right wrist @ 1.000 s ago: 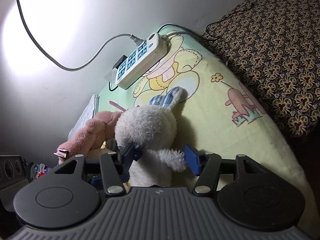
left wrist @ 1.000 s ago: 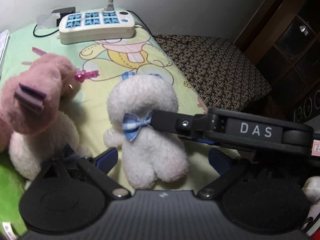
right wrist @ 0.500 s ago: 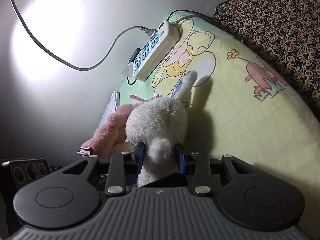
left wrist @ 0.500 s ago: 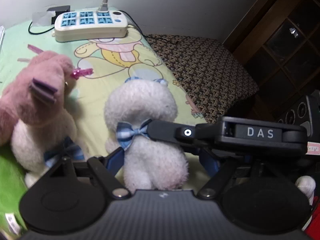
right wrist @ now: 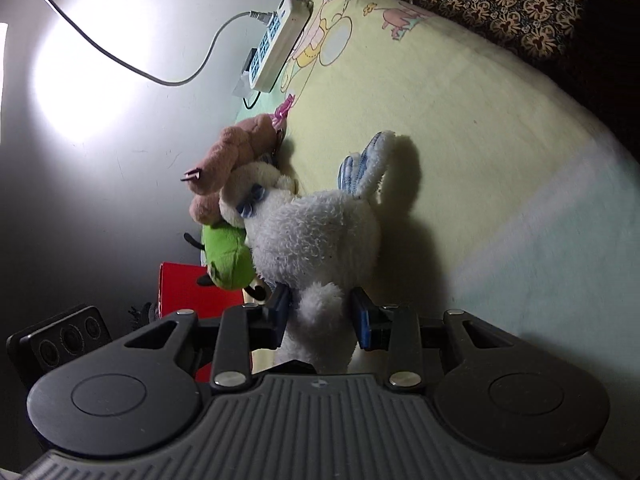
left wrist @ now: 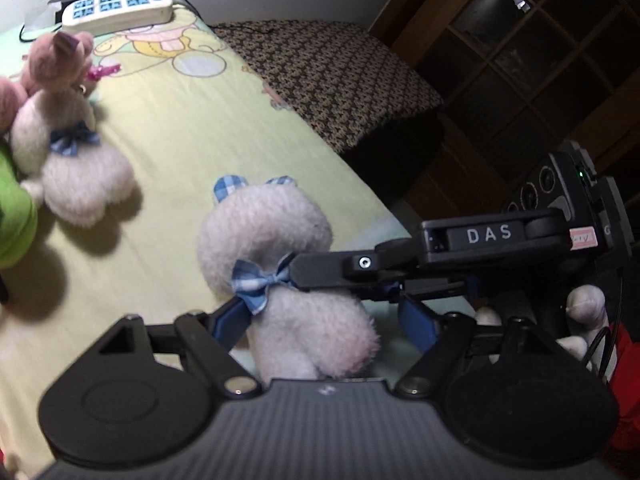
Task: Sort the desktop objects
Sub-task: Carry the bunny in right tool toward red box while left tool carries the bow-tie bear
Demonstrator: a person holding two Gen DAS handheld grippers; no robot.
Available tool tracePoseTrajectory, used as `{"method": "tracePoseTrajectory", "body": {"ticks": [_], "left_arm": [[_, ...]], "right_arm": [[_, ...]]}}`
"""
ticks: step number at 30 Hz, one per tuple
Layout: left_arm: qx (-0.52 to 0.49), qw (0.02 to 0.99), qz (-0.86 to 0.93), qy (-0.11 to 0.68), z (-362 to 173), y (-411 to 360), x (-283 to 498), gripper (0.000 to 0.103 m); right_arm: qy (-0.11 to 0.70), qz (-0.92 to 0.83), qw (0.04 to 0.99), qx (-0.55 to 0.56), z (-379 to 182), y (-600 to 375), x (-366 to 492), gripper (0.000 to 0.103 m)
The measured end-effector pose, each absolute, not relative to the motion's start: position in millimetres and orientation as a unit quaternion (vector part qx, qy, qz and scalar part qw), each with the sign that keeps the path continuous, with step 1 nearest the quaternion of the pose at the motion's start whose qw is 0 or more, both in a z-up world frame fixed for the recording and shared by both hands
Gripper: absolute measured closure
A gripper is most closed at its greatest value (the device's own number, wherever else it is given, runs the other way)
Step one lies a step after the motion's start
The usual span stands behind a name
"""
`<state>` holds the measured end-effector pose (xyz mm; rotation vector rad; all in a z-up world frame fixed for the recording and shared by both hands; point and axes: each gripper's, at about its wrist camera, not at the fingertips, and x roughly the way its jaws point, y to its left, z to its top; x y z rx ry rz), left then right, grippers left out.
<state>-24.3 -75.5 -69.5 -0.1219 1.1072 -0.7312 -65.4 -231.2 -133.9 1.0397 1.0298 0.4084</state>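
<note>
Printed in white capitals on the black body of the right gripper (right wrist: pixel 320 311), as caught from the left wrist: "DAS" (left wrist: pixel 489 234); beside it a small pink-and-white sticker (left wrist: pixel 582 236), too blurred to read. White plush rabbit (left wrist: pixel 276 240): shaggy off-white fur, blue-and-white checked ear linings, a blue checked bow (left wrist: pixel 256 284) at the neck, a rounded rump and stubby limbs. Placed over the near right part of the yellow-green cartoon-print sheet (left wrist: pixel 180 140), close to its right edge, ears toward the far end, well apart from the other toys; resting on the cloth or lifted clear of it, impossible to tell. Right gripper reaching in from the right, rolled onto its side, one black finger laid along the rabbit's neck with the tip at the bow; in its own view, blue pads (right wrist: pixel 362 316) clamped on a rounded white limb, fur pressed against both. Left gripper (left wrist: pixel 324 318) angled steeply down from behind the rump, straddling the lower body: one pad against the fur just under the bow, the other partly hidden behind the right gripper's finger, with a sliver of sheet between it and the fur, so squeezing or merely bracketing, impossible to tell. Huddled at the sheet's left edge: a second white plush (left wrist: pixel 76 168) with a blue bow, a pink plush (left wrist: pixel 56 60) leaning on it, a green plush (left wrist: pixel 12 216). At the far edge by the wall, a cream power strip (left wrist: pixel 116 2) with blue sockets, one plug in. Past the right edge, a dark patterned cushion (left wrist: pixel 332 80).
</note>
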Motion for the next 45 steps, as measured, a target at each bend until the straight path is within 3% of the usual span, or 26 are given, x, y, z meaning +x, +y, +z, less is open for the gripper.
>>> {"method": "tracePoseTrajectory", "body": {"ticks": [8,13,17,21,22,28,37,45], "left_arm": [[-0.048,0.767,-0.333,0.546,-81.7,-54.2,-70.8,0.025],[-0.041,0.793,-0.29,0.534,-83.2,-37.6,-64.5,0.02],[-0.043,0.797,-0.293,0.526,-83.1,-43.7,-55.8,0.018],[-0.04,0.794,-0.301,0.527,-88.4,-59.6,-54.1,0.023],[-0.044,0.791,-0.302,0.531,-89.4,-62.2,-58.3,0.022],[-0.039,0.799,-0.307,0.515,-80.6,-67.5,-70.1,0.021],[-0.046,0.844,-0.291,0.448,-30.8,-38.0,-91.9,0.021],[-0.065,0.898,-0.233,0.367,33.1,44.9,-106.2,0.021]], "right_arm": [[0.506,0.191,0.707,0.456,-139.3,-212.6,-119.7,0.065],[0.494,0.169,0.748,0.409,-123.9,-208.0,-128.3,0.058],[0.483,0.145,0.79,0.349,-111.9,-203.8,-121.8,0.047],[0.478,0.152,0.796,0.339,-112.2,-198.3,-118.8,0.05],[0.477,0.154,0.794,0.343,-113.5,-196.8,-118.1,0.056],[0.473,0.154,0.796,0.344,-109.7,-191.8,-123.3,0.061],[0.436,0.193,0.814,0.331,-71.3,-177.4,-127.8,0.062],[0.377,0.277,0.831,0.3,-16.2,-116.6,-107.1,0.062]]}}
